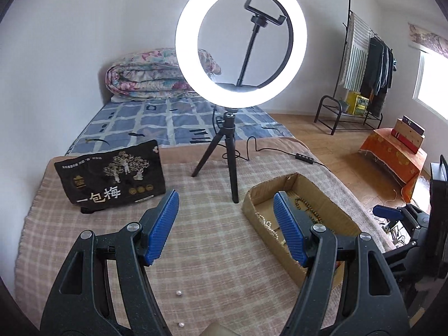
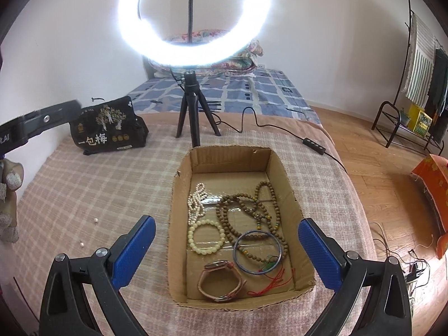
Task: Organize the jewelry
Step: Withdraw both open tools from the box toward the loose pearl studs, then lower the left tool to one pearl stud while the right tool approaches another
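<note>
Right gripper point(image 2: 226, 240) open above cardboard box point(image 2: 282, 173), bracelets point(image 2: 207, 236) inside

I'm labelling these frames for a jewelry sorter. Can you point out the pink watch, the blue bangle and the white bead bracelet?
pink watch point(image 2: 221, 282): right wrist view, on the strap loop near the box's front wall.
blue bangle point(image 2: 237, 243): right wrist view, on its left rim.
white bead bracelet point(image 2: 191, 233): right wrist view, on the beads of its left side.

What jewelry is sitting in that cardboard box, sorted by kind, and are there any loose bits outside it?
In the cardboard box:
Brown wooden bead strand: 1
White pearl necklace: 1
Cream bead bracelet: 1
Blue bangle: 1
Pink watch: 1
On the blanket:
Loose pearls: 2
Total: 7
</note>
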Available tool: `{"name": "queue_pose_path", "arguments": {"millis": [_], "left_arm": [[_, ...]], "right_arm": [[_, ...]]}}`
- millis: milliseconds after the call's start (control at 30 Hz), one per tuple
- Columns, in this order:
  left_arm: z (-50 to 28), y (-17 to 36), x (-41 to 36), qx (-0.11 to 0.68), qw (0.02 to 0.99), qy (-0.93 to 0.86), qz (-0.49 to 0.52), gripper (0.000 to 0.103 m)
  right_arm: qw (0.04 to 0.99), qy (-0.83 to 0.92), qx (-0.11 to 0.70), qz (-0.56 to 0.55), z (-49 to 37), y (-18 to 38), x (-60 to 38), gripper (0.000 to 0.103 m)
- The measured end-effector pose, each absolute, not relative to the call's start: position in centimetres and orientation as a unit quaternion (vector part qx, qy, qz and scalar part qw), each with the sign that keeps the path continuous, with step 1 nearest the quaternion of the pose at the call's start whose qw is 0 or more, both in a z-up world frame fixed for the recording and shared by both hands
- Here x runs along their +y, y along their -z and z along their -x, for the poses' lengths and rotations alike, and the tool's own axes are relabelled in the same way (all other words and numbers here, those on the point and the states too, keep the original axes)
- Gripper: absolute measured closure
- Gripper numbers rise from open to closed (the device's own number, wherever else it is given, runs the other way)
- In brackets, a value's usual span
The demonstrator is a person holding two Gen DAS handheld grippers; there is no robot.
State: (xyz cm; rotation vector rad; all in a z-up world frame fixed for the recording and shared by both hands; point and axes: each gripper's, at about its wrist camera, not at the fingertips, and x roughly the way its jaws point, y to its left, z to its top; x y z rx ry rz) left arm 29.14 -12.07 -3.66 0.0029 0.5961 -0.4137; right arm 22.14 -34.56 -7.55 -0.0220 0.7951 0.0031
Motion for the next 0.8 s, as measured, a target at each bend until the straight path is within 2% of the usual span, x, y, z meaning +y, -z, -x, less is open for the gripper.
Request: {"name": "queue_pose_path", "arguments": {"millis": [233,567,600,667,800], "left_arm": [[-27.6,4.9,-6.5,0.299,0.938,0.175,-0.001,0.031],[-24.4,9.7,-1.8,0.335,0.927,0.169,-0.003,0.032],[-24.1,10.2,-1.6,0.339,0.925,0.170,-0.002,0.034],[-23.6,11.5,-1.3,0.353,0.919,0.174,-0.001,0.046],[-22.9,13.6,-1.3,0.375,0.909,0.185,0.001,0.057]], "right_arm": [[0.922,-0.023,0.387,0.017,-22.3,7.3,-32.4,0.000],[0.912,-0.074,0.401,0.037,-23.6,8.2,-27.9,0.001],[0.911,-0.078,0.402,0.040,-23.8,8.3,-27.4,0.002],[0.909,-0.088,0.405,0.040,-24.1,8.7,-26.6,0.004],[0.901,-0.116,0.417,0.039,-25.0,9.8,-24.6,0.007]]}}
